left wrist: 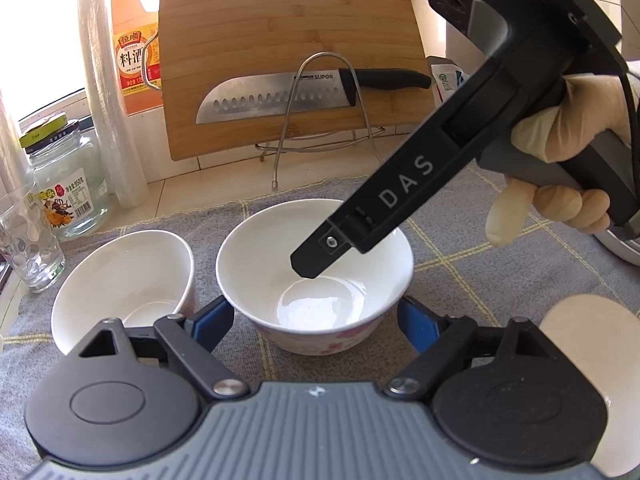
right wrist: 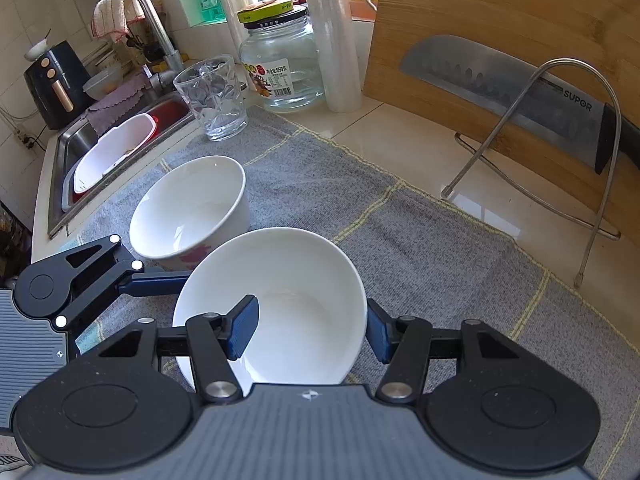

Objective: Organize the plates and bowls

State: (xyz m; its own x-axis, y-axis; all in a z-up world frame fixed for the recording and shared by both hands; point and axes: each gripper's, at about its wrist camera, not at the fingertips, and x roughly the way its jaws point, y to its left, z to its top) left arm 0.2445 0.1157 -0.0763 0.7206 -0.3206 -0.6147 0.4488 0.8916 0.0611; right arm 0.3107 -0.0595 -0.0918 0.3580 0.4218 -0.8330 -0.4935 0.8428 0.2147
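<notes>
A white bowl with pink flowers (left wrist: 256,264) stands on the grey cloth (left wrist: 480,264). My left gripper (left wrist: 316,316) has its blue pads against the bowl's two outer sides, low on the body. My right gripper (right wrist: 312,328) straddles the same bowl's (right wrist: 304,272) right wall, with one pad inside and the other against the outside near the rim. In the left wrist view its finger (left wrist: 312,260) dips into the bowl. A second white bowl (left wrist: 120,276) sits just to the left, touching or nearly so. A white plate's edge (left wrist: 580,320) shows at the right.
A bamboo cutting board (left wrist: 280,32) and a knife (left wrist: 272,98) lean in a wire rack (left wrist: 288,128) behind the cloth. A drinking glass (right wrist: 212,96), a jar (right wrist: 280,64) and a film roll (right wrist: 332,40) stand at the back left. The sink (right wrist: 116,152) lies further left.
</notes>
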